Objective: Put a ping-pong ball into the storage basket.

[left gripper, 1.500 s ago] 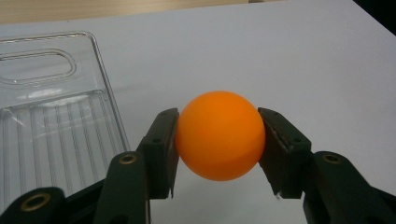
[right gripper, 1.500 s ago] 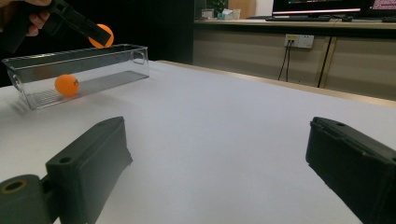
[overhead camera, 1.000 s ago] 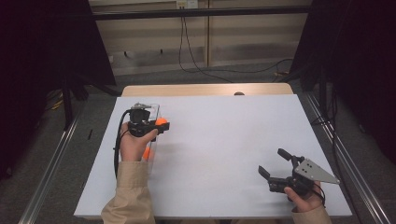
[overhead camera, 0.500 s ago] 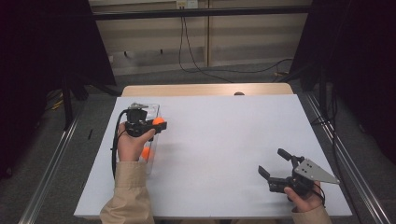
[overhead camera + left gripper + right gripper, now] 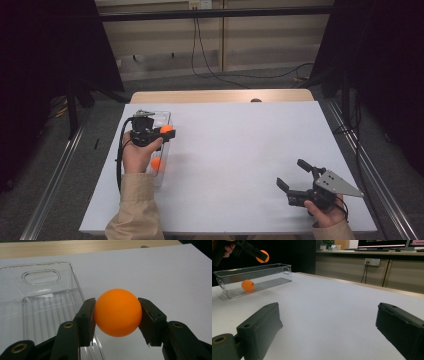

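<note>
Orange ball [image 5: 117, 312] pinched in left gripper [image 5: 159, 131] jaws, above clear bin's [image 5: 161, 176] right wall, near surface's left edge; right gripper [image 5: 294, 176] jaws spread, empty, well apart.

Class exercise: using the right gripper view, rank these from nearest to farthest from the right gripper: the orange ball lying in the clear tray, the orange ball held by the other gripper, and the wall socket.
1. The ball in the tray, low at the left, inside the clear tray.
2. The held ball, upper left, above the tray's rim, in the left gripper.
3. The wall socket, on the back wall, beyond the table.
</note>
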The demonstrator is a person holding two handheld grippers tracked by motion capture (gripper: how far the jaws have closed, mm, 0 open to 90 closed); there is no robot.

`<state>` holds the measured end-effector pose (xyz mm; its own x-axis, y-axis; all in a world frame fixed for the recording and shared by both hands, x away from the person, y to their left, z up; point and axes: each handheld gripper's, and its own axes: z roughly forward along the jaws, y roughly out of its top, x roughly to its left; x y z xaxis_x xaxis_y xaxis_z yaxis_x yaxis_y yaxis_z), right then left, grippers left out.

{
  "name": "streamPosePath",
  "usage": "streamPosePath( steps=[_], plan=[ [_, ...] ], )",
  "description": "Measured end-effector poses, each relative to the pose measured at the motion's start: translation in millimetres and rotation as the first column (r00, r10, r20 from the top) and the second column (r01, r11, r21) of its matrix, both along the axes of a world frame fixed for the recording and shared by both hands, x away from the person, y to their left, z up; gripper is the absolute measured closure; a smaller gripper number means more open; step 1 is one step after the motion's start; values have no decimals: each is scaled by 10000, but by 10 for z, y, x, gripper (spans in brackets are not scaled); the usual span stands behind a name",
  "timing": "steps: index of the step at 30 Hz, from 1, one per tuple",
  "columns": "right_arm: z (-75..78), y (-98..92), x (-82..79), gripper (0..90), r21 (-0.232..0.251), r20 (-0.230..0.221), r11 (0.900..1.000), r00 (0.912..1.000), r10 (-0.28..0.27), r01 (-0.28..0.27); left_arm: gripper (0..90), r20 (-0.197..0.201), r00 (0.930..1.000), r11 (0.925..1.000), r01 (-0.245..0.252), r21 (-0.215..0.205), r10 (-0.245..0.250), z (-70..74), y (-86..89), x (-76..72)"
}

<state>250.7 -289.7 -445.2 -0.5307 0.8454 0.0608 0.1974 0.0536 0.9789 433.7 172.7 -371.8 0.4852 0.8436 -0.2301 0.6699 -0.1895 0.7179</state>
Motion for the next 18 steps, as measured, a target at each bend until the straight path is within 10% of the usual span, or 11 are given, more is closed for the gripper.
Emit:
streamPosePath(
  steps=[18],
  plan=[
    [0,4,0,49,35,-10,10000,10000,-5,5,510,73,9998,9998,-183,47,182,-1,70,-5]
  ],
)
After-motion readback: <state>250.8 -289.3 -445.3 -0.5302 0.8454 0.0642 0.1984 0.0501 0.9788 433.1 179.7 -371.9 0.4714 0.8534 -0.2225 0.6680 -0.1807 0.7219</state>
